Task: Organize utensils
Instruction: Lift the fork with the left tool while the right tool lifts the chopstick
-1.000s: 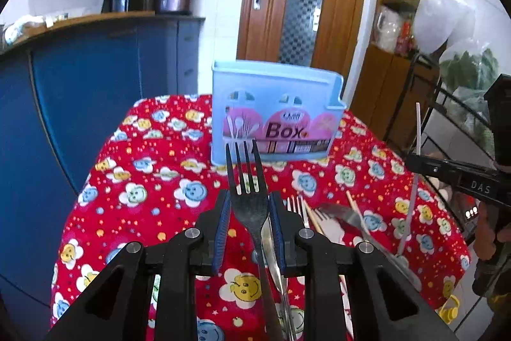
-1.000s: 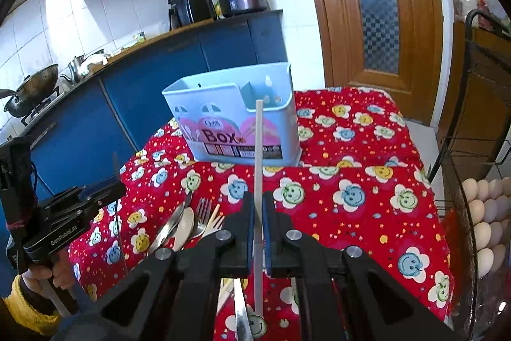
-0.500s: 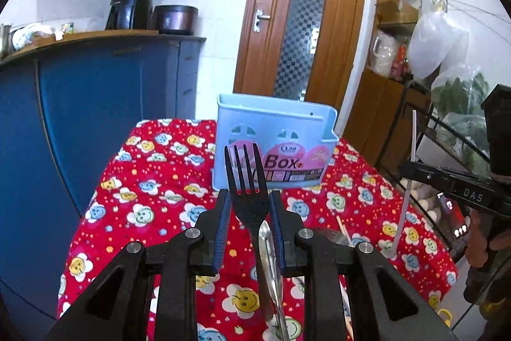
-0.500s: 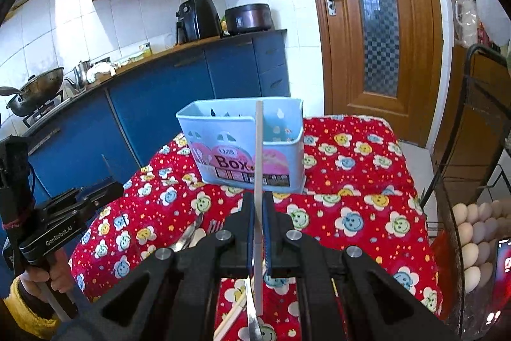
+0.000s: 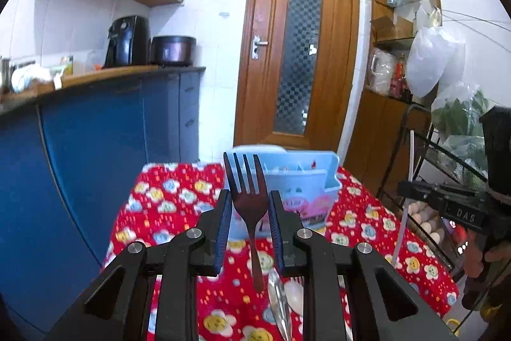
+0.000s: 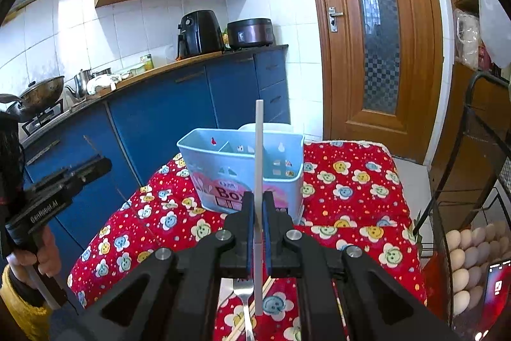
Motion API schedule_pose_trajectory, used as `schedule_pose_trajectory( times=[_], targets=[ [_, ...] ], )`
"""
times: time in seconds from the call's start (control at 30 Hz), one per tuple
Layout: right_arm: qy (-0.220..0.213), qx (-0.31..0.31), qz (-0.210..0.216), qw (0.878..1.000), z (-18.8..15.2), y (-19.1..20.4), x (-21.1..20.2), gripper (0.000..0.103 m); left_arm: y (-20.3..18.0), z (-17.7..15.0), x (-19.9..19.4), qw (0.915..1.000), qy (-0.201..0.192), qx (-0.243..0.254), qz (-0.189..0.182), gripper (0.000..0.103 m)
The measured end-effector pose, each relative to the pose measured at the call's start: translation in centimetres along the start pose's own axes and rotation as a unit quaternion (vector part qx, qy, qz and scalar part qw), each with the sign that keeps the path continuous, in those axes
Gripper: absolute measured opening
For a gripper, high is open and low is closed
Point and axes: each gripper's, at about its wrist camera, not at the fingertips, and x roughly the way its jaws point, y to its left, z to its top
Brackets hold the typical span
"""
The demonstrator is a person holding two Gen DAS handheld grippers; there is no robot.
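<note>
My left gripper point(image 5: 248, 197) is shut on a dark metal fork point(image 5: 246, 181), tines up, held above the table. My right gripper point(image 6: 258, 197) is shut on a white chopstick point(image 6: 258, 155) that stands upright. A light blue utensil box point(image 5: 306, 181) point(image 6: 236, 162) with several compartments stands at the far end of the red flowered tablecloth point(image 6: 351, 181), beyond both grippers. On the cloth below lie a spoon point(image 5: 293, 291), a knife point(image 5: 279, 306), another fork point(image 6: 244, 299) and wooden chopsticks point(image 6: 246, 321). The right gripper body point(image 5: 447, 203) shows at the right of the left wrist view, the left one point(image 6: 60, 184) at the left of the right wrist view.
A blue kitchen counter point(image 6: 191, 104) with an air fryer point(image 6: 199, 31) and a cooker point(image 6: 252, 32) runs along the left. A wire rack with eggs point(image 6: 469, 258) stands right of the table. A wooden door point(image 5: 300, 53) is behind the table.
Both grippers have risen with the fork and the chopstick. The box now sits lower in both views and the loose utensils have dropped toward the bottom edge.
</note>
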Motion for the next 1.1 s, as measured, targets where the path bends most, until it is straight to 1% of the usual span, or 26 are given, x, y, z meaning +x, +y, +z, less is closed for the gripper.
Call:
schedule_pose_trajectory(
  times=[0.03,0.07,0.2,0.3,0.4,0.43,0.63,0.67,0.8,0.87,0.93,1.0,1.03,1.1],
  targets=[
    [-0.001,-0.001,0.0,1.0,0.2,0.0,0.1,0.006,0.0,0.6,0.0,1.0,-0.004,0.002,-0.001,0.007],
    [-0.002,-0.001,0.0,1.0,0.4,-0.1,0.2,0.006,0.0,1.2,0.2,1.0,-0.005,0.003,0.002,0.0],
    [-0.005,0.003,0.003,1.0,0.9,-0.3,0.5,0.006,0.2,3.5,1.2,0.9999,-0.007,0.007,0.012,0.001],
    [-0.005,0.007,0.004,1.0,1.0,-0.5,0.7,0.006,0.4,4.1,2.2,1.0,0.002,0.003,0.008,0.001],
    [-0.002,0.009,0.004,1.0,0.9,-0.8,0.9,0.006,0.6,3.6,3.6,0.9994,0.034,0.0,0.0,0.001],
    [-0.002,0.011,0.004,1.0,0.8,-0.9,1.0,0.006,0.6,3.4,3.8,0.9992,0.039,0.001,-0.001,0.001],
    [0.001,0.018,0.006,1.0,0.6,-1.6,1.2,0.006,-0.4,0.8,5.6,0.9961,0.085,0.016,-0.02,0.003],
    [0.001,0.018,0.007,1.0,0.5,-1.7,1.2,0.006,-0.6,0.5,5.9,0.9956,0.089,0.02,-0.021,0.004],
    [0.0,0.022,0.007,1.0,0.4,-2.1,0.8,0.006,-1.9,-0.6,7.1,0.9922,0.113,0.045,-0.024,0.015],
    [-0.001,0.025,0.007,1.0,0.4,-2.4,0.7,0.006,-2.3,-1.2,7.8,0.9902,0.126,0.054,-0.027,0.022],
    [-0.001,0.026,0.006,1.0,0.4,-2.7,0.6,0.006,-2.8,-1.9,8.5,0.9879,0.139,0.062,-0.03,0.034],
    [-0.001,0.028,0.007,1.0,0.3,-3.0,0.5,0.006,-3.5,-2.6,9.3,0.9849,0.151,0.078,-0.034,0.038],
    [-0.001,0.029,0.007,1.0,0.3,-3.1,0.5,0.006,-3.7,-2.8,9.6,0.9837,0.155,0.084,-0.034,0.038],
    [0.0,0.031,0.007,0.999,0.2,-3.4,0.5,0.006,-4.5,-3.8,10.8,0.9786,0.174,0.106,-0.033,0.038]
  ],
)
